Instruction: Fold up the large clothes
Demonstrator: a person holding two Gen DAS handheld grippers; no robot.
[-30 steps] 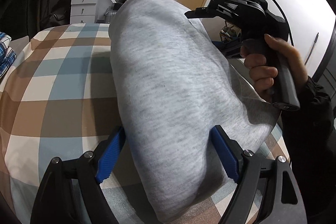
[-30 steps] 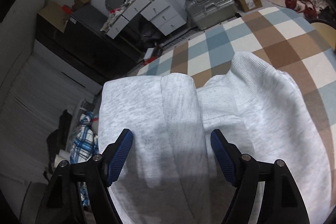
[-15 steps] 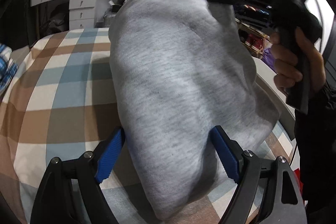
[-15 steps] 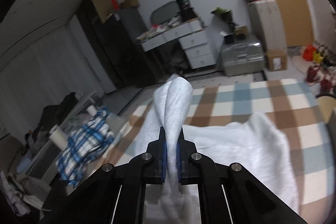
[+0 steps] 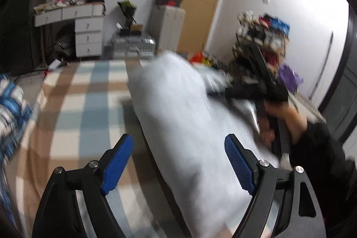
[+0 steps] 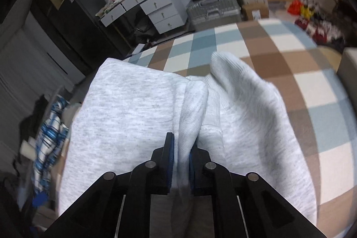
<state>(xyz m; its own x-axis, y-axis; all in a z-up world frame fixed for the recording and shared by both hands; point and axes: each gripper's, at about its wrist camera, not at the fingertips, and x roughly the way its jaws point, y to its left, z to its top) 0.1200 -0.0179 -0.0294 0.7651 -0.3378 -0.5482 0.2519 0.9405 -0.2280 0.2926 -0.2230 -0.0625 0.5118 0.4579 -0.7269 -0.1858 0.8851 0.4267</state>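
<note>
A light grey sweatshirt [image 5: 191, 126] lies on the checked bedspread [image 5: 73, 108], blurred by motion in the left wrist view. My left gripper [image 5: 178, 160] is open, its blue pads on either side of the garment's near end without touching it. My right gripper [image 6: 181, 148] is shut on a ribbed fold of the grey sweatshirt [image 6: 133, 113] and holds it just above the rest of the cloth. The right gripper also shows in the left wrist view [image 5: 252, 84], at the garment's far right side.
The checked bedspread [image 6: 290, 55] extends past the garment. A blue-and-white plaid garment [image 6: 48, 135] lies off the bed's left side. White drawers [image 6: 160, 8], a silver suitcase [image 6: 212, 8] and a cluttered rack [image 5: 261, 35] stand beyond the bed.
My right gripper closed on the sweatshirt's ribbed fold, raised it, and has now lowered it towards the bed. The garment's raised far end has dropped. My left gripper stays open.
</note>
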